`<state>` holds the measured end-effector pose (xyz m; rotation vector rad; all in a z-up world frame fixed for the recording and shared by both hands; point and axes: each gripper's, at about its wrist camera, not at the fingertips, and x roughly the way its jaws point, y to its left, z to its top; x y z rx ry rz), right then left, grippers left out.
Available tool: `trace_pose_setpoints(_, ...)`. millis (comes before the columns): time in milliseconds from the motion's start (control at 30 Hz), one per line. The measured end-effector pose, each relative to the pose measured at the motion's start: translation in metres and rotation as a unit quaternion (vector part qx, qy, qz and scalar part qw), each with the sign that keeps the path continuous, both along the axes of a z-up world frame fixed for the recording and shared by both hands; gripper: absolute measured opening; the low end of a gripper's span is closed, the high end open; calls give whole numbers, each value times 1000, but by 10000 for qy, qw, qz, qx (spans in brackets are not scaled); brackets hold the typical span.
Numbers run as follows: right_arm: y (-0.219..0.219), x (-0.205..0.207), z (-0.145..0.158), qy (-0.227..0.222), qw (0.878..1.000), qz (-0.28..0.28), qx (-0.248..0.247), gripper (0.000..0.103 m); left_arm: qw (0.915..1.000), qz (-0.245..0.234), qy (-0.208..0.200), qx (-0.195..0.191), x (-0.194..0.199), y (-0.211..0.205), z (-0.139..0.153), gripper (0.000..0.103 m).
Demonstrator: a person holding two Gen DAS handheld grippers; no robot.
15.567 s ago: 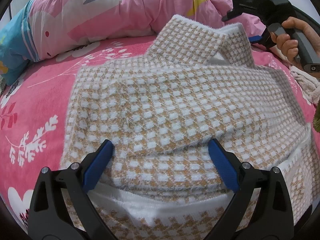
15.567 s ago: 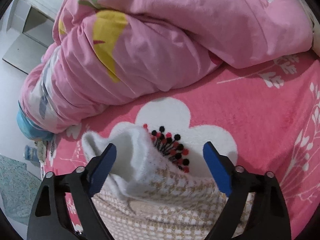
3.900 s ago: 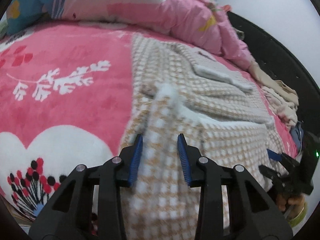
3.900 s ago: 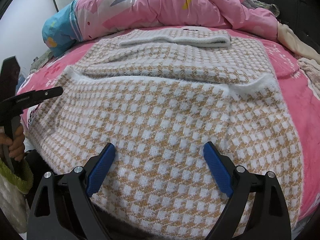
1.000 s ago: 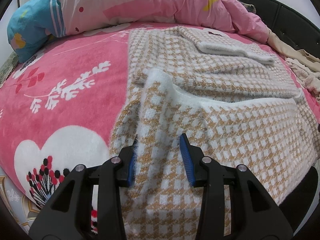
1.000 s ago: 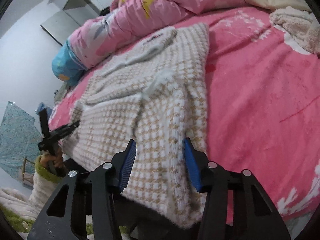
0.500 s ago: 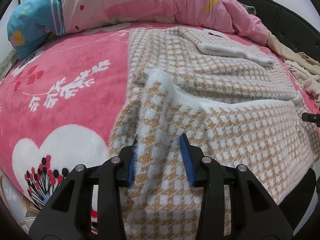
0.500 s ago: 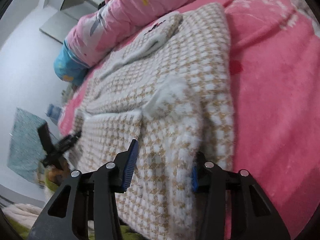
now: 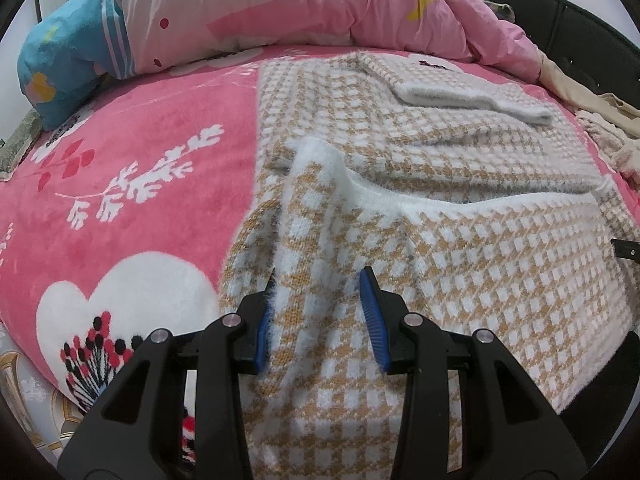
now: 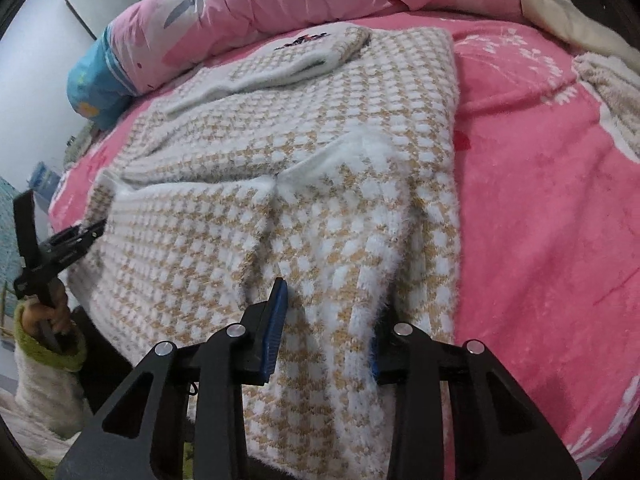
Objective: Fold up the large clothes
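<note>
A fuzzy tan-and-white checked sweater (image 9: pixel 460 152) lies flat on the pink bed, sleeves folded in and the hem hanging over the near edge; it also shows in the right wrist view (image 10: pixel 304 128). My left gripper (image 9: pixel 318 304) is shut on a bunch of the sweater's near left hem. My right gripper (image 10: pixel 330 316) is shut on a bunch of the near right hem. The left gripper also shows at the far left of the right wrist view (image 10: pixel 70 240), held by a hand. The folded collar (image 9: pixel 472 96) lies at the far end.
A pink floral blanket (image 9: pixel 128 184) covers the bed. A bunched pink and blue quilt (image 9: pixel 280 16) lies along the far side. Beige clothes (image 10: pixel 600 76) lie to the right. A dark bed frame (image 9: pixel 580 40) rises at the far right.
Both grippers have stayed clamped on the hem. The right gripper has swung so that more of the sweater and the bed to its right shows; the left view has barely changed.
</note>
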<state>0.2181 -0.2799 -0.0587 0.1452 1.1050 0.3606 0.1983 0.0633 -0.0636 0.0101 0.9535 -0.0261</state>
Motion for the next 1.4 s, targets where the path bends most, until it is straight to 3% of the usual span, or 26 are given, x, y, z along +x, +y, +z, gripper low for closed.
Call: trace_pose_setpoints(1400,9,2,-2,-41,9997,51,-241,33,10000,-5,-7,21,0,-3,0,39)
